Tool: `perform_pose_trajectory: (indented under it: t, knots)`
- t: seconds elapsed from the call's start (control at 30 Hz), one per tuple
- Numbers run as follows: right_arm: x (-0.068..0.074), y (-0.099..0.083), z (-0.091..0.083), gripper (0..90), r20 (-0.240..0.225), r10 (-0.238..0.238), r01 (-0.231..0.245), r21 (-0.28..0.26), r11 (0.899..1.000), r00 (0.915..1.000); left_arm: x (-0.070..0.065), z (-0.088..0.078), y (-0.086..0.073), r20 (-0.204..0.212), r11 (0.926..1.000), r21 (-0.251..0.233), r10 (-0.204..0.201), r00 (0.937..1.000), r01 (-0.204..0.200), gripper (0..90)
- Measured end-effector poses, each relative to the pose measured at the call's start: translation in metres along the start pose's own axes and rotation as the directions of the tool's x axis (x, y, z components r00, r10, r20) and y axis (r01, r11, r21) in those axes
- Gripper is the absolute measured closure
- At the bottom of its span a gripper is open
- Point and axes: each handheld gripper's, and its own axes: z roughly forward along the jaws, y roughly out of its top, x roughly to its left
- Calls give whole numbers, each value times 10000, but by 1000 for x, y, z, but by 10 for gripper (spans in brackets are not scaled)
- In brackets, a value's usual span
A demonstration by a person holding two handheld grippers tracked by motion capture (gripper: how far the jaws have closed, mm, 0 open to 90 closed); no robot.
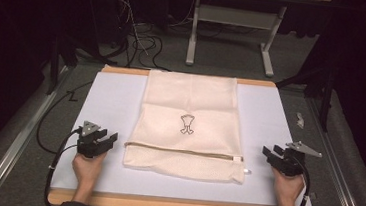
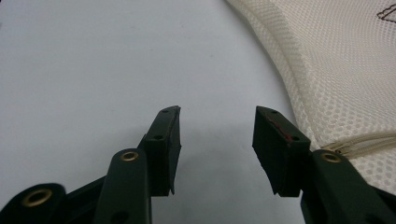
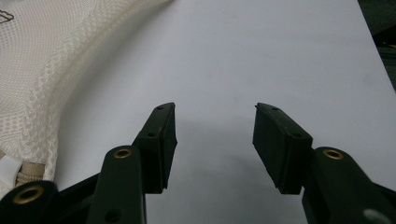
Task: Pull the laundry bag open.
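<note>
I see the mesh laundry bag lying flat on the middle of the counter, its zipper running across near my edge. My left tongs sit on the counter just left of the bag, my right tongs to its right, farther off.

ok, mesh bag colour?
Cream mesh bag with a small dark printed logo; clearest in the high view.
</note>
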Motion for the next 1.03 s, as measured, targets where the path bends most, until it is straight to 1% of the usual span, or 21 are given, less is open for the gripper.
perform_pose_trajectory:
  t: [0.2, 0.27, 0.3, 0.33, 0.37, 0.47, 0.5, 0.6, 0.63, 0.7, 0.93, 1.03]
  knots:
    - [0, 0, 0, 489, 1, 94, -94, 61, 9999, 10000, -1, 1, -1, -48, 10000, 49, 9, 10000, -8, 511]
    - [0, -1, 1, 483, -3, 32, -32, 65, 10000, 10000, -1, 1, -1, -58, 10000, 69, 53, 10000, -52, 508]
    - [1, -1, 2, 467, 66, -81, 80, 119, 9999, 9999, -1, 1, -1, -64, 9999, 61, 117, 9999, -116, 497]
    - [1, -1, 2, 467, 66, -81, 80, 119, 9999, 9999, -1, 1, -1, -64, 9999, 61, 117, 9999, -116, 486]
    - [2, -1, 2, 440, 132, -105, 102, 190, 9998, 9999, -2, 0, -2, -115, 9998, 8, 174, 9998, -174, 472]
    - [2, -1, 2, 405, 110, -170, 167, 227, 9996, 9998, -3, 0, -3, -210, 9997, -72, 248, 9995, -249, 440]
    - [3, -1, 2, 403, 99, -146, 144, 212, 9997, 9998, -4, -1, -3, -266, 9995, -181, 252, 9993, -257, 437]
    - [2, -1, 2, 391, 131, -90, 88, 180, 9998, 9999, -4, -2, -4, -253, 9993, -282, 219, 9994, -226, 432]
    - [1, -1, 2, 385, 125, -156, 154, 145, 9998, 9998, -3, -3, -4, -246, 9993, -337, 165, 9996, -173, 430]
    - [2, -2, 2, 379, 149, -83, 80, 161, 9998, 9999, -3, -3, -4, -250, 9993, -334, 150, 9996, -159, 428]
    - [2, -2, 2, 362, 188, -156, 153, 185, 9997, 9997, -2, -2, -4, -183, 9996, -237, 126, 9998, -130, 416]
    - [2, -1, 2, 352, 183, -90, 86, 220, 9997, 9998, -3, -2, -4, -200, 9996, -238, 118, 9997, -123, 408]
